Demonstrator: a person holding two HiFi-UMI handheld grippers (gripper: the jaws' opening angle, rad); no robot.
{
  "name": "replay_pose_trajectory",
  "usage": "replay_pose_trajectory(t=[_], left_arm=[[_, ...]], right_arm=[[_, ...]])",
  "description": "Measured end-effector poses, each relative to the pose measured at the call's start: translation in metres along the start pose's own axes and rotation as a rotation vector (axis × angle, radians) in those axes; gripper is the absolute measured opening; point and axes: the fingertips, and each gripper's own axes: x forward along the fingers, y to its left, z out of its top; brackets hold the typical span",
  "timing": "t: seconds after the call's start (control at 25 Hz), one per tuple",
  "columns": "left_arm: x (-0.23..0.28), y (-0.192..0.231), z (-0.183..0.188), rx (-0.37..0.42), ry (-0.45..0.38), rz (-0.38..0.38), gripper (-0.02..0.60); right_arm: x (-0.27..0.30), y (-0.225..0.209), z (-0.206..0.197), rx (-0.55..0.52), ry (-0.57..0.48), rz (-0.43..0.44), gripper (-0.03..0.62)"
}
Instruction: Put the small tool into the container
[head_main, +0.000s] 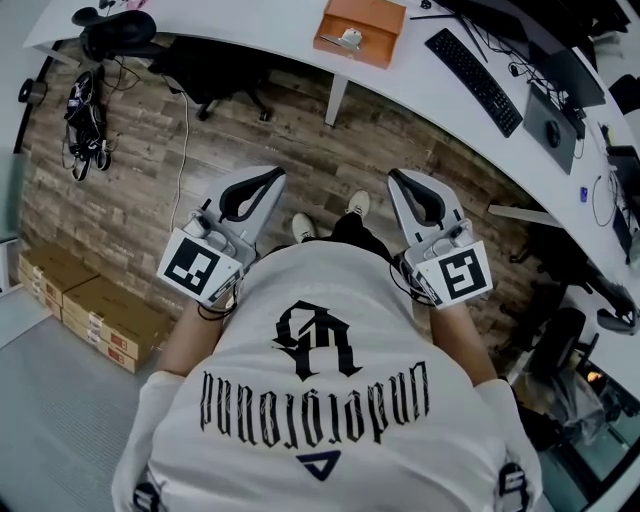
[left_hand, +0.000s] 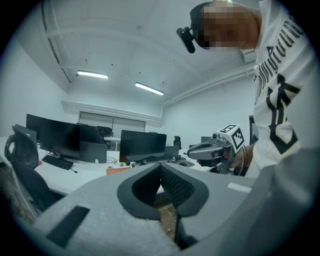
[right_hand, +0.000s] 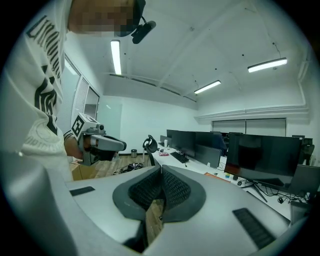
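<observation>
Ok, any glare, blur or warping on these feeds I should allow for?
Head view: sharp, evenly lit, though the fisheye bends the white desk into an arc. Left gripper view: dark rounded corners, strip lights bright but not blown out, left claw crisp. Right gripper view: same vignette, ceiling lamp flares slightly, right claw sharp.

Ahead of me the curved white desk carries an orange container at its near edge, with a black keyboard and a mouse toward its right end. Cardboard boxes lie stacked on the wooden floor to my left.
</observation>
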Motion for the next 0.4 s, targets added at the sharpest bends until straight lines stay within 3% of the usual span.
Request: replay_pose_trajectory(t=[0.4], left_arm=[[0.009, 0.005, -0.004, -0.011, 0.002, -0.015, 0.014]], right_arm=[[-0.001, -0.014, -0.004, 0.001, 0.012, -0.026, 0.02]])
